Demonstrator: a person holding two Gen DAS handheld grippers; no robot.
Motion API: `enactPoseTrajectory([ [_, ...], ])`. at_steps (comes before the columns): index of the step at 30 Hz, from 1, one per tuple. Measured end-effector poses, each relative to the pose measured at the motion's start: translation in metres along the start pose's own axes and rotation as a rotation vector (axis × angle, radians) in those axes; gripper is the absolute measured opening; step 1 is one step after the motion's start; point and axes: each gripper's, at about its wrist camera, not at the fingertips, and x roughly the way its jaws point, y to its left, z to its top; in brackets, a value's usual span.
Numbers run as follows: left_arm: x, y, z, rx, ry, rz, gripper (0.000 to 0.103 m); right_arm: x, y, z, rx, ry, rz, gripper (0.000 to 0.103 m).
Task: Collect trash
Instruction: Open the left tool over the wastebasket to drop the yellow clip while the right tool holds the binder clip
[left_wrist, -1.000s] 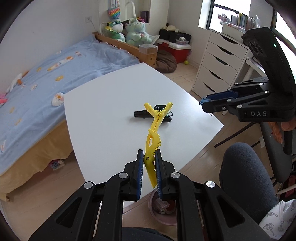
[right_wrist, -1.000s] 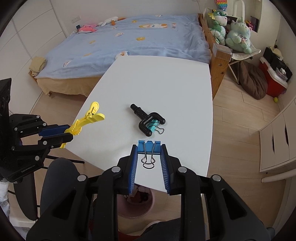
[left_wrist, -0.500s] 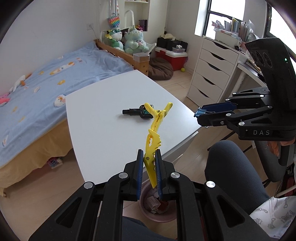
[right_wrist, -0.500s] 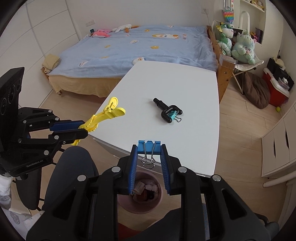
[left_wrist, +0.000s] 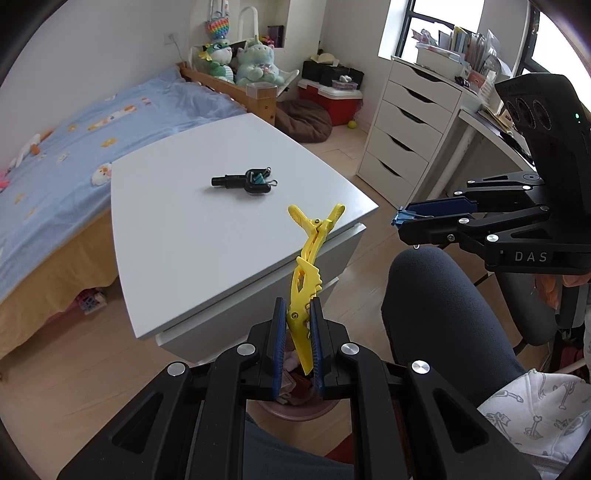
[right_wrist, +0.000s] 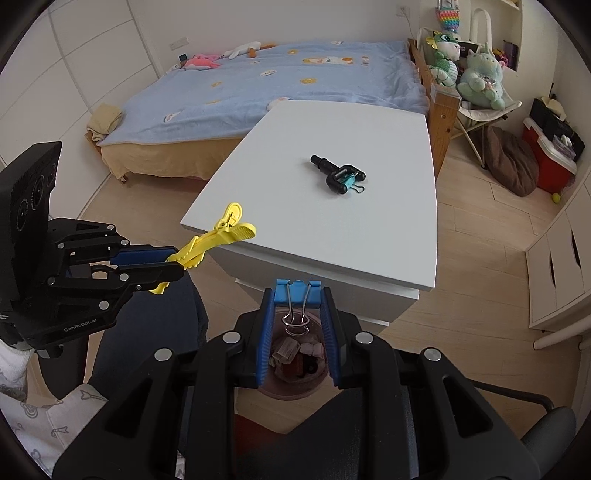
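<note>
While left gripper (left_wrist: 297, 328) clamps yellow hair clip (left_wrist: 308, 258), right gripper (right_wrist: 297, 295) pinching blue binder clip (right_wrist: 297, 290): centre both above pink bin (right_wrist: 295, 384), then release.

Glossy yellow plastic clip (left_wrist: 308, 258); matt white tabletop (left_wrist: 192, 229); wire-handled binder clip (right_wrist: 296, 295).

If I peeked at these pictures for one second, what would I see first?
Probably the bright yellow clip pinched in the left gripper, sticking out past the edge of the white table. Next, the blue binder clip squeezed in the right gripper, right above a pink bin of trash on the floor. One black tool lies alone on the table.
</note>
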Motion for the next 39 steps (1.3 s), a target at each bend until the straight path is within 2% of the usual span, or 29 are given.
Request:
enactPoseTrajectory([
  [4,0.005,-0.004,-0.004,0.004,0.015,-0.020,0.015,0.001,-0.003,-0.005,0.009,0.007,0.003,0.024],
  [5,0.006,-0.005,-0.005,0.005,0.017,-0.027,0.021,0.002,-0.003,-0.005,0.010,0.008,0.004,0.024],
  [6,0.008,-0.004,-0.006,0.001,0.021,-0.032,0.041,0.002,-0.003,-0.006,0.011,0.008,0.005,0.024],
  [7,0.010,-0.003,-0.006,-0.007,0.014,-0.025,0.058,0.003,-0.004,-0.006,0.012,0.010,0.006,0.024],
  [8,0.010,-0.001,-0.006,-0.020,0.002,-0.021,0.080,0.004,-0.004,-0.005,0.012,0.010,0.007,0.024],
  [11,0.010,0.004,-0.006,-0.054,-0.011,-0.007,0.090,0.007,-0.003,-0.005,0.012,0.013,0.012,0.024],
  [20,0.002,0.017,-0.007,-0.112,-0.034,0.058,0.095,0.011,0.000,-0.007,0.010,0.022,0.019,0.024],
  [28,-0.011,0.022,-0.008,-0.156,-0.070,0.077,0.095,0.006,0.003,-0.009,0.002,0.012,0.024,0.024],
  [39,-0.026,0.029,-0.015,-0.178,-0.081,0.105,0.095,0.007,0.023,-0.008,-0.048,0.024,0.054,0.025],
])
